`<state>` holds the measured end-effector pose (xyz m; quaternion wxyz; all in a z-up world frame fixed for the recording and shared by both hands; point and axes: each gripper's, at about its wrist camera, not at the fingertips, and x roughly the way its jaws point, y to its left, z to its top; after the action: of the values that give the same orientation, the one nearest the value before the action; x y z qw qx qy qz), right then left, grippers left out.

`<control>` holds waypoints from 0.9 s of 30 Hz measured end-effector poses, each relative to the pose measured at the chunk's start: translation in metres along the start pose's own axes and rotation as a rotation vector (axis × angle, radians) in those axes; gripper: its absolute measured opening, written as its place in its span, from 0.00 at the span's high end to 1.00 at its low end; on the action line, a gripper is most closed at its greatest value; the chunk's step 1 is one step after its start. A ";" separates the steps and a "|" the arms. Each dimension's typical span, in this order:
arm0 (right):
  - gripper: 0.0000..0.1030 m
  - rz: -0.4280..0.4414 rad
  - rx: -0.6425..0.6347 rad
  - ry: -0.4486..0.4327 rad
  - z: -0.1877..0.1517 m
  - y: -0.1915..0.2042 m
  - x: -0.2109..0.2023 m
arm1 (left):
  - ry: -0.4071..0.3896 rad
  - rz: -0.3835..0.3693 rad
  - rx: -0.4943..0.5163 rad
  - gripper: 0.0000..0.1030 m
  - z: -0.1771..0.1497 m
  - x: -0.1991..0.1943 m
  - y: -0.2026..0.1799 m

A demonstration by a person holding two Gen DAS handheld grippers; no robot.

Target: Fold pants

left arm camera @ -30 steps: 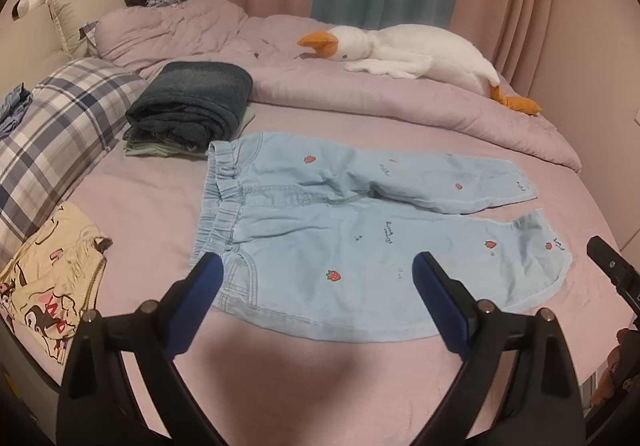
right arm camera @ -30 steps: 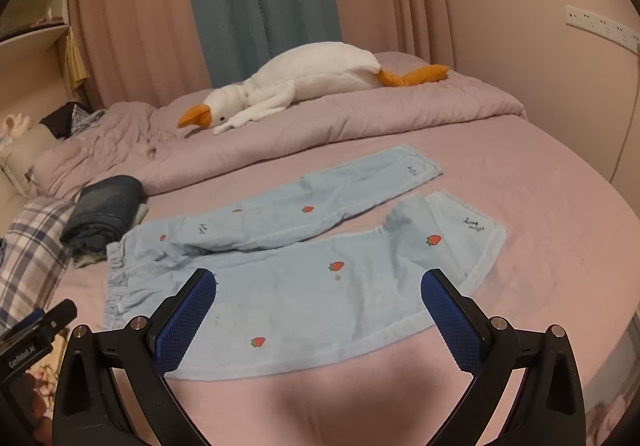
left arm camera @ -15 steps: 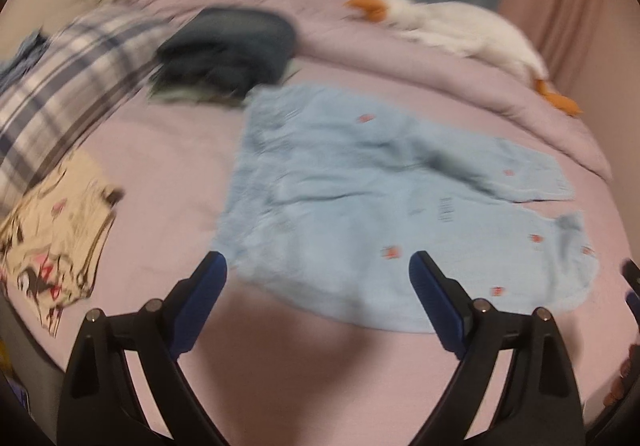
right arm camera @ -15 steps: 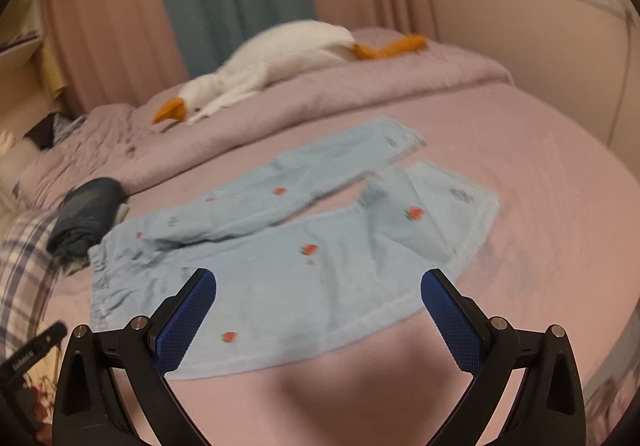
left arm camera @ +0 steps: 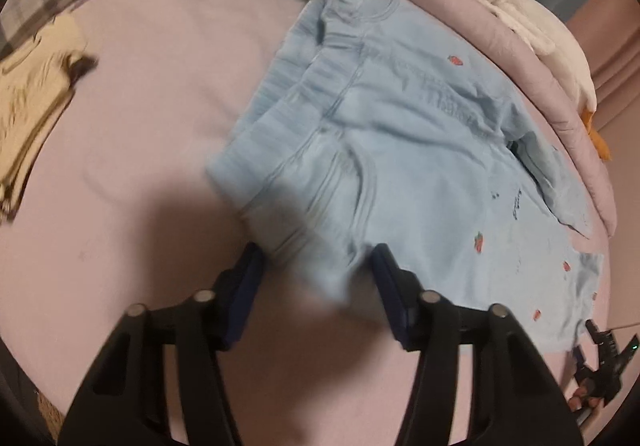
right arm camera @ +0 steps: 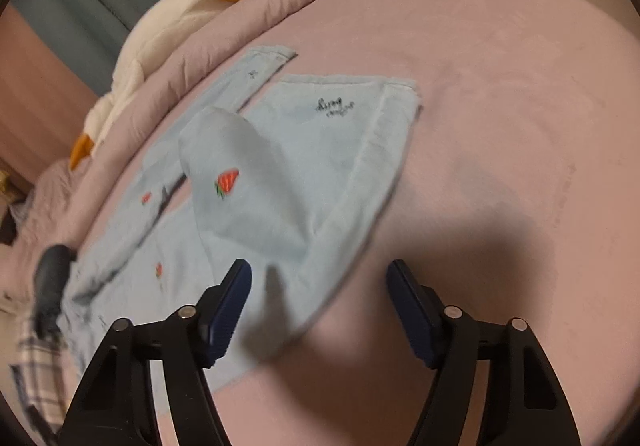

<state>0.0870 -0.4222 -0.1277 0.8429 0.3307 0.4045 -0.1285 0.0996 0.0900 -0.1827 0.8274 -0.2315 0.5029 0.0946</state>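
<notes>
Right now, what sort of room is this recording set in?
Most likely a bedroom: the pants lie on a pink bed sheet, with a plush goose on the bunched duvet and curtains behind.

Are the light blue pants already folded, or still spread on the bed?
Still spread: the light blue pants lie flat, both legs apart, waistband open.

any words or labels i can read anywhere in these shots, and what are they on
Nothing reads for certain.
Dark cursive embroidery near the cuff of the light blue pants: two short lines, roughly "hiyoy", too loose to be sure.
A second dark scribble by the far leg's hem in the right wrist view: too small.
Dark stitched marks on the leg in the left wrist view: blurred.
Goose plush, bedding: no text.
</notes>
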 end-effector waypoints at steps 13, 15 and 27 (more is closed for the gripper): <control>0.94 0.080 -0.003 -0.088 -0.012 -0.005 -0.053 | -0.121 -0.080 -0.093 0.88 -0.022 -0.061 0.023; 0.94 0.070 -0.027 -0.104 -0.024 -0.009 -0.072 | -0.089 -0.072 -0.104 0.88 -0.035 -0.072 0.035; 0.94 0.002 -0.092 -0.010 -0.086 -0.042 -0.107 | -0.033 0.033 -0.102 0.85 -0.093 -0.094 0.076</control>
<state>-0.0528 -0.4016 -0.1040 0.8593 0.2916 0.4054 -0.1105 -0.0481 0.1195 -0.1578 0.8212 -0.2632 0.4873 0.1377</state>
